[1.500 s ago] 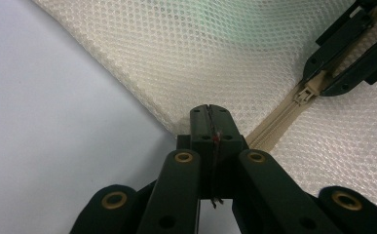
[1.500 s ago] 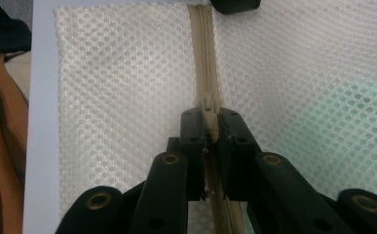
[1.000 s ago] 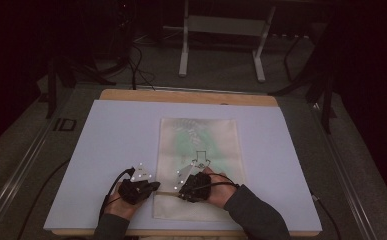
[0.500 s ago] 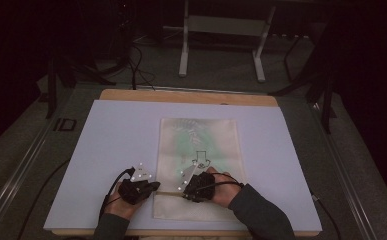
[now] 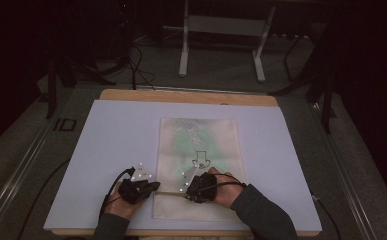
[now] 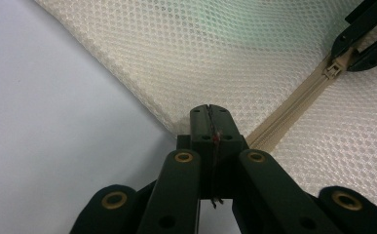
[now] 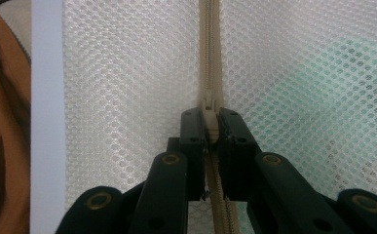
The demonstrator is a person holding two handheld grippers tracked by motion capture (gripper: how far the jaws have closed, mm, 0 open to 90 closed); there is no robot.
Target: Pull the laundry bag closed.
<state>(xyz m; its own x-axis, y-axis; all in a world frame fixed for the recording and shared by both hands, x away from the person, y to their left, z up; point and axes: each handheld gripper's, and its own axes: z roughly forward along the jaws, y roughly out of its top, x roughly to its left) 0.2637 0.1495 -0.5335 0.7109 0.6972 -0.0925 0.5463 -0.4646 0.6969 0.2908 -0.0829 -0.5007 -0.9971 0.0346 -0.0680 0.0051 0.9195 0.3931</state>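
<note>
Working scene: a person at a white table (image 5: 106, 150) holds a two-jaw gripper in each hand over a flat mesh bag (image 5: 198, 140) lying near the table's middle, its near end towards the person.

Mesh bag: cream honeycomb netting, lying flat and long, with something pale green showing through the weave and a small dark printed outline near its centre in the high view.

Zipper (image 7: 209, 58): a beige tape running across the bag's near end, between the two grippers; in the right gripper view the teeth ahead of the slider look meshed, while the stretch behind the jaws is too hidden to judge.

Progress: both grips appear set, so the holding is done; the run of the slider along the track looks largely ahead, though which way it is meant to travel cannot be told.

Left gripper (image 6: 209, 113): jaws pressed together on the bag's corner edge, just beside the zipper's end, pinning the fabric to steady it.

Right gripper (image 7: 209, 127): jaws narrowed around the zipper slider (image 7: 209, 114), clamping it from both sides, lined up with the track.

Slider: small beige piece, seated on the tape, well short of the far end seen ahead of it.
</note>
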